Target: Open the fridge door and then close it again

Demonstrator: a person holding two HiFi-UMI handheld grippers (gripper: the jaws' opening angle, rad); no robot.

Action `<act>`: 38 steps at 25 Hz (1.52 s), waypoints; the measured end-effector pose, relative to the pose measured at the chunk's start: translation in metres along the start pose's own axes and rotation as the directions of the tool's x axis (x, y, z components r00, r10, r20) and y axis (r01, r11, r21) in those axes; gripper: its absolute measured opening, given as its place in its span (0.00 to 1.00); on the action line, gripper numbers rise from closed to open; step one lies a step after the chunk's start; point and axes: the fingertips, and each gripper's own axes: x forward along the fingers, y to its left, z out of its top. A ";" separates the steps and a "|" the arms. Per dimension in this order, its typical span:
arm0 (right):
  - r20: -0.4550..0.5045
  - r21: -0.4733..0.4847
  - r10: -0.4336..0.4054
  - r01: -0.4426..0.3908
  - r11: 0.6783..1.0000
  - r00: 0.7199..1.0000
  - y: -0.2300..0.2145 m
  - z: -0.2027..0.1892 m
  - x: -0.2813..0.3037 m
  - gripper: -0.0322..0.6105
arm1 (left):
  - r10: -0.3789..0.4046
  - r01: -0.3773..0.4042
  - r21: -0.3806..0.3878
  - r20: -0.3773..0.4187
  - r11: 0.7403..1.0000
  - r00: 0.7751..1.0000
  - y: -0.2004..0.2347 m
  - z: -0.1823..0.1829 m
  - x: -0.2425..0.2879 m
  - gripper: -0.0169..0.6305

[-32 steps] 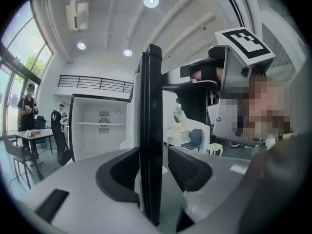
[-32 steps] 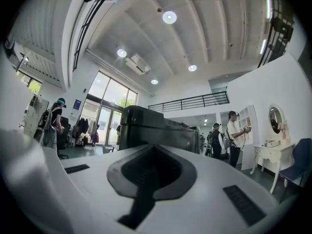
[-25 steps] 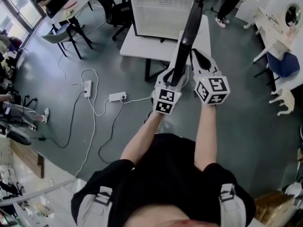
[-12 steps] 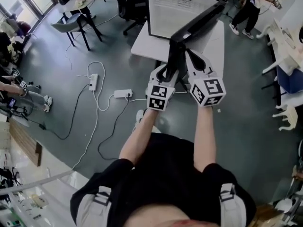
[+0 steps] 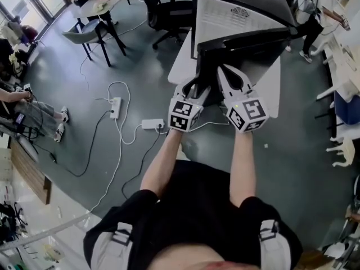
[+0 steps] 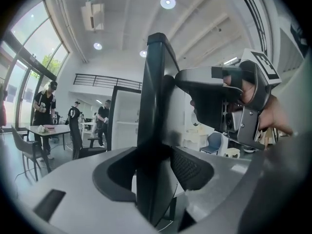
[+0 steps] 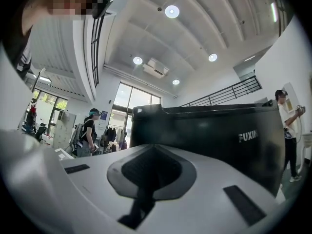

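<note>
A small black fridge [image 5: 242,13] with a white inside stands on a white table [image 5: 181,61]. Its black door [image 5: 247,46] lies almost flat across the front. My left gripper [image 5: 197,89] has its jaws either side of the door's free edge [image 6: 155,96]; they are opening and the pads look just off the edge. My right gripper [image 5: 228,75] is shut, with nothing held, and its tips are against the door's outer face [image 7: 214,135], which bears a printed brand name. The left gripper view also shows the right gripper [image 6: 229,99] beside the door.
Two power strips [image 5: 151,124] [image 5: 116,107] and looping cables lie on the grey floor left of the table. Chairs [image 5: 93,30] [image 5: 163,7] and desks stand at the back left. People stand or sit at the left edge and upper right.
The door has swung from standing edge-on and wide open to nearly flat against the fridge. Both grippers moved forward with it towards the fridge.
</note>
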 end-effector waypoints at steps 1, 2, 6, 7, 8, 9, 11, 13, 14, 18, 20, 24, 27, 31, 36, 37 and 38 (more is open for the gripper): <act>0.002 0.005 -0.009 0.009 1.000 1.000 -0.001 -0.001 0.012 0.04 | -0.025 0.025 -0.001 0.000 1.000 1.000 0.012 0.003 0.005 0.33; 0.009 0.010 -0.020 0.019 1.000 1.000 -0.004 -0.001 0.025 0.04 | -0.052 0.052 0.000 0.004 0.999 0.999 0.024 0.007 0.010 0.33; 0.030 0.007 -0.062 0.062 0.998 0.998 -0.020 -0.004 0.071 0.04 | -0.145 0.145 -0.004 0.028 0.989 0.989 0.068 0.018 0.037 0.33; 0.028 0.002 -0.075 0.075 0.997 0.997 -0.024 -0.006 0.081 0.04 | -0.165 0.165 -0.004 0.030 0.986 0.986 0.078 0.020 0.043 0.33; 0.025 -0.004 -0.090 0.090 0.996 0.996 -0.028 -0.008 0.090 0.04 | -0.184 0.185 -0.002 0.030 0.983 0.982 0.087 0.021 0.050 0.33; 0.020 -0.012 -0.107 0.107 0.994 0.994 -0.032 -0.010 0.099 0.04 | -0.202 0.202 0.002 0.028 0.979 0.979 0.095 0.022 0.057 0.33; 0.006 -0.024 -0.147 0.147 0.989 0.989 -0.043 -0.016 0.117 0.04 | -0.230 0.230 0.008 0.023 0.973 0.973 0.111 0.025 0.073 0.33; -0.012 -0.028 -0.183 0.183 0.983 0.983 -0.054 -0.022 0.131 0.04 | -0.251 0.250 0.008 0.019 0.968 0.968 0.125 0.026 0.087 0.33; -0.017 -0.032 -0.199 0.198 0.980 0.980 -0.059 -0.025 0.137 0.04 | -0.259 0.259 0.007 0.020 0.966 0.966 0.130 0.027 0.094 0.33; -0.041 -0.042 -0.280 0.279 0.959 0.959 -0.083 -0.038 0.148 0.04 | -0.277 0.277 0.003 0.032 0.961 0.960 0.145 0.030 0.118 0.34; -0.044 -0.035 -0.304 0.303 0.952 0.952 -0.093 -0.043 0.150 0.04 | -0.293 0.293 0.001 0.030 0.956 0.956 0.148 0.030 0.129 0.34; -0.044 -0.055 -0.322 0.320 0.946 0.946 -0.109 -0.043 0.165 0.04 | -0.307 0.307 -0.009 0.020 0.952 0.952 0.159 0.035 0.150 0.34; -0.060 -0.061 -0.339 0.335 0.940 0.939 -0.123 -0.045 0.174 0.04 | -0.321 0.321 -0.019 0.028 0.947 0.947 0.168 0.038 0.167 0.35; -0.060 -0.065 -0.340 0.336 0.940 0.939 -0.137 -0.048 0.183 0.04 | -0.345 0.346 -0.032 0.039 0.938 0.938 0.176 0.041 0.183 0.35; -0.078 -0.077 -0.333 0.327 0.942 0.940 -0.147 -0.049 0.193 0.04 | -0.297 0.299 -0.067 0.038 0.952 0.954 0.186 0.043 0.194 0.35; -0.079 -0.076 -0.327 0.321 0.944 0.942 -0.148 -0.049 0.194 0.04 | -0.289 0.291 -0.071 0.040 0.954 0.957 0.187 0.043 0.195 0.35; -0.077 -0.074 -0.320 0.314 0.946 0.944 -0.149 -0.050 0.194 0.04 | -0.279 0.282 -0.075 0.041 0.957 0.959 0.188 0.043 0.196 0.35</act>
